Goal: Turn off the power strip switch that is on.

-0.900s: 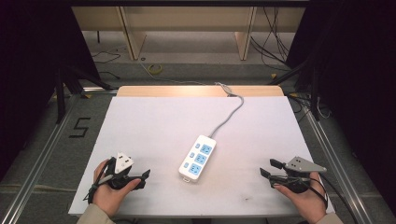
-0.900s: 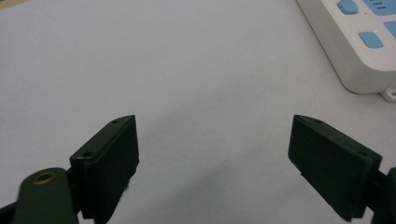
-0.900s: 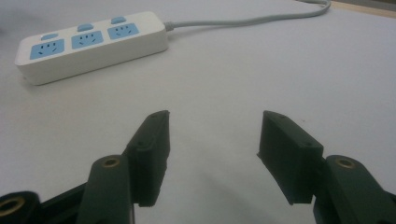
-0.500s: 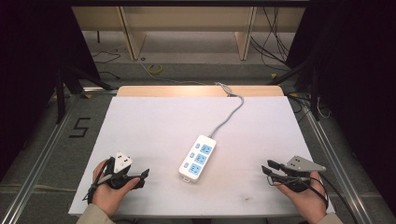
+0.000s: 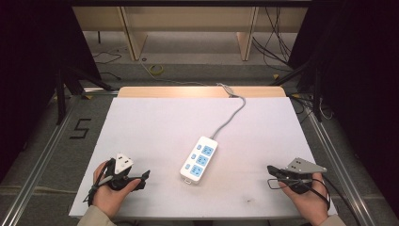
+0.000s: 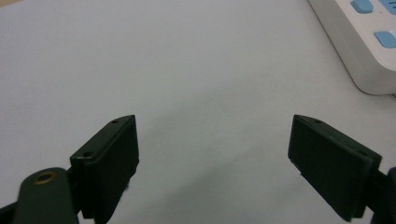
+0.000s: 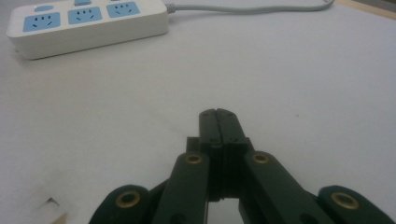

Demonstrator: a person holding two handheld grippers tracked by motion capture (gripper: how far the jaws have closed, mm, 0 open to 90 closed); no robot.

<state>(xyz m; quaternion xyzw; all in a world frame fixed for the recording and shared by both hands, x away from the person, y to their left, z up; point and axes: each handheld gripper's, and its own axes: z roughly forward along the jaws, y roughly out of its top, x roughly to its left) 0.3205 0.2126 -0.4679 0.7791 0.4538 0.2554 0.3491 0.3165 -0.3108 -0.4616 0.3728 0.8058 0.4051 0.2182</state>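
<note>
A white power strip [image 5: 199,160] with blue sockets lies near the middle of the white tabletop [image 5: 155,127], its grey cable [image 5: 230,117] running off the far edge. My left gripper [image 5: 142,180] rests at the front left, pointing right toward the strip. Its jaws are open wide with nothing between them [image 6: 215,144], and the strip's near end [image 6: 359,42] shows at the upper right. My right gripper [image 5: 270,170] sits at the front right, pointing left. In the right gripper view it is shut on nothing [image 7: 218,114], with the strip [image 7: 88,23] ahead at the upper left.
A wooden strip [image 5: 188,92] borders the table's far edge. Metal rails [image 5: 51,141] run along both sides, and a "5" marker [image 5: 80,128] lies on the floor at the left. A small dark speck [image 5: 248,201] marks the tabletop near the front.
The right gripper's jaws look closer together than before. Both hands stay in place at the front edge, and the power strip has not moved.
</note>
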